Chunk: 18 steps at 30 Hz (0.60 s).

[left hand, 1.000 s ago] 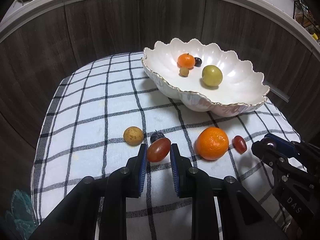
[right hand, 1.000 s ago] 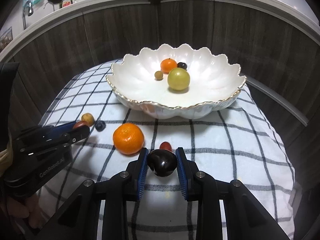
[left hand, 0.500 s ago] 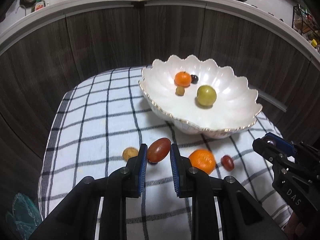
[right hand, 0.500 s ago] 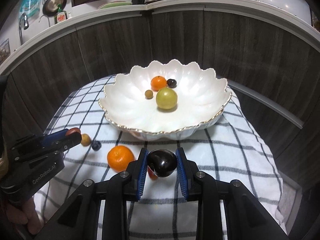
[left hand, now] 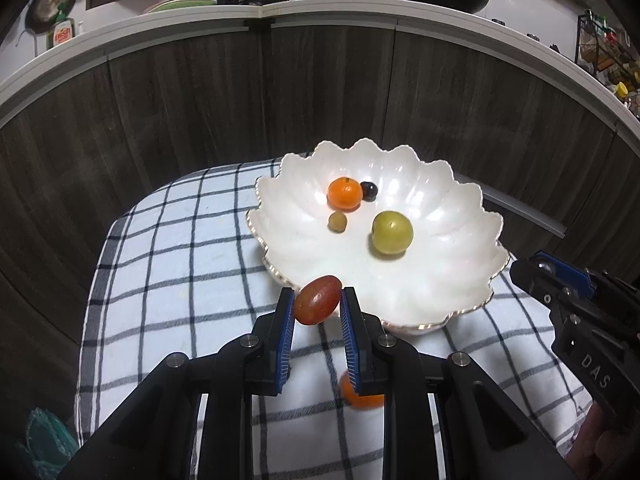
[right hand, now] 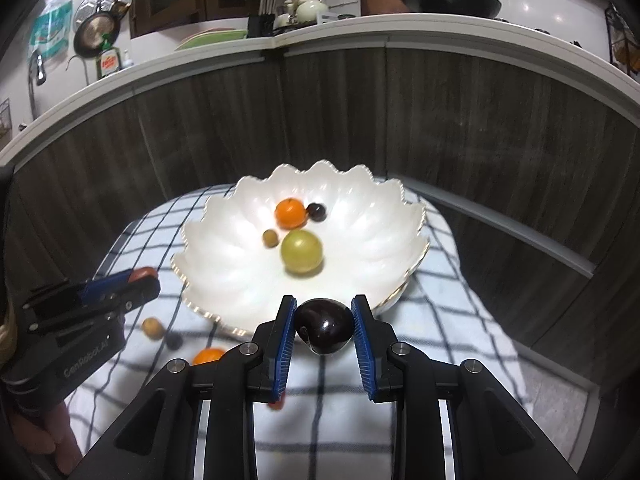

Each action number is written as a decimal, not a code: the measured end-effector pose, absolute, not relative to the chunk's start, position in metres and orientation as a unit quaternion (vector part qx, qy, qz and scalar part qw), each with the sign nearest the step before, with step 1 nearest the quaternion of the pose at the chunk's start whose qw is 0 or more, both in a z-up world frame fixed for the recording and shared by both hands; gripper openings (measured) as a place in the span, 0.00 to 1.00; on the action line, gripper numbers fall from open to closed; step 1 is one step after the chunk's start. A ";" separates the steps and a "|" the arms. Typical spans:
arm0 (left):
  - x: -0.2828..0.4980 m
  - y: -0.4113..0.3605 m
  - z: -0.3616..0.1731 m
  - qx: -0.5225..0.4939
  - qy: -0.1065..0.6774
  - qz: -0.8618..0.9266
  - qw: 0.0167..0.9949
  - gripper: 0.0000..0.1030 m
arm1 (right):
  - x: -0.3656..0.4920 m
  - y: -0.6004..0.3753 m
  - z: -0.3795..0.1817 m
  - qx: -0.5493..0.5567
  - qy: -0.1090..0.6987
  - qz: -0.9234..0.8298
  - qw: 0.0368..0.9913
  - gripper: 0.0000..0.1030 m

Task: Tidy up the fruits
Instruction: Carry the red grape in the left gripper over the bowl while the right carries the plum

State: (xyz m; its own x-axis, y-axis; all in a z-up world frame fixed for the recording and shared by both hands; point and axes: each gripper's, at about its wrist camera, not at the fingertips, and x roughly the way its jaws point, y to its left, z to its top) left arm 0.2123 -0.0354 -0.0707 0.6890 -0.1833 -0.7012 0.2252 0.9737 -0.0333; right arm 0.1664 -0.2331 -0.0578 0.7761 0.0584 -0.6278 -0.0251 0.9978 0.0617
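Fruit is secured: your left gripper (left hand: 316,306) clamps a red grape tomato (left hand: 317,299), your right gripper (right hand: 324,326) a dark plum (right hand: 324,325). Release short of the bowl (left hand: 440,184) rim, and either could bounce onto the checked cloth (left hand: 180,264).

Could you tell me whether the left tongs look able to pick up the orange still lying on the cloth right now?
Probably not: the left tongs are shut on a red grape tomato, and the orange lies below them.
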 end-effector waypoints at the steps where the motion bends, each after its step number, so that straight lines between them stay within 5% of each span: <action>1: 0.215 -0.038 -0.069 0.029 0.377 -0.112 0.919 0.23 | 0.169 -0.235 -0.057 0.025 0.333 0.021 0.942 0.29; 18: 0.256 -0.054 -0.073 0.028 0.387 -0.124 0.913 0.23 | 0.216 -0.253 -0.051 0.023 0.332 0.012 0.943 0.29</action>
